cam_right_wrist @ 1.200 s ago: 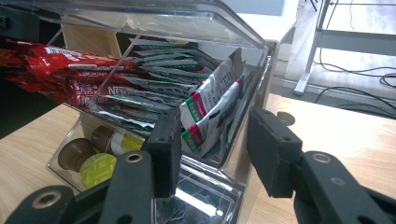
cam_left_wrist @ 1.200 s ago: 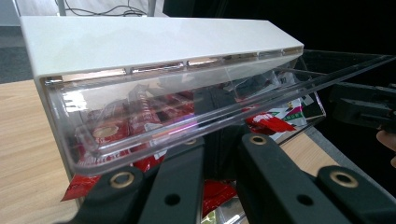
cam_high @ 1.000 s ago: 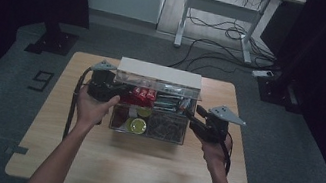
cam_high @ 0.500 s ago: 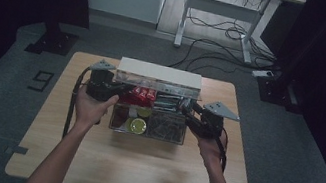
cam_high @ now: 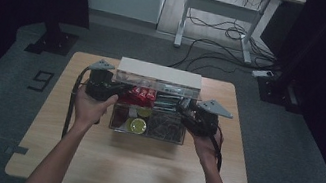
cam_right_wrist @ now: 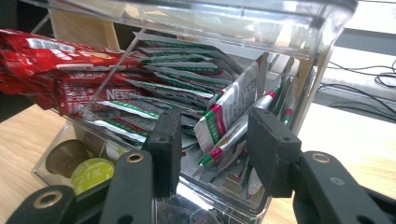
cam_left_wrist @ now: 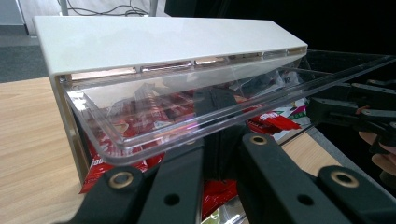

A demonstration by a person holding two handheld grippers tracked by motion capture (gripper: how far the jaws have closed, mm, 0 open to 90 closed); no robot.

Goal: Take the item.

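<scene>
Clear acrylic organiser box (cam_high: 148, 119) sits mid-table (cam_high: 87, 164), hinged lid (cam_left_wrist: 187, 112) propped up under its white top bar (cam_high: 160, 73).

Left gripper (cam_high: 101, 85): jaws closed right down on the near edge of the clear lid, holding it up. Right gripper (cam_right_wrist: 212, 149): jaws roughly half open, straddling the box's front wall at the sachet compartment, pads clear of the plastic, nothing held.

Handling, my read:
- Lid is thin rigid acrylic, light, slick; brittle at the hinge. Grip the front lip, don't twist.
- Green-and-white sachets (cam_right_wrist: 224, 116) are light, limp, crinkly and packed loosely upright (they'll fan or come out in pairs). Pinch one by its top edge, pull straight up.
- Red stick packs (cam_right_wrist: 60, 74) are the same sort of foil, stacked flat in the next bay.

Views:
- Right gripper view gives divider layout, sachet orientation, coffee pods (cam_right_wrist: 91, 172) in the lower front bay. High view blurs all that.
- Left gripper view shows the lid edge between its jaws, plus the other gripper past the lid.
- High view alone shows both hands' spacing and the box's place on the table.
</scene>
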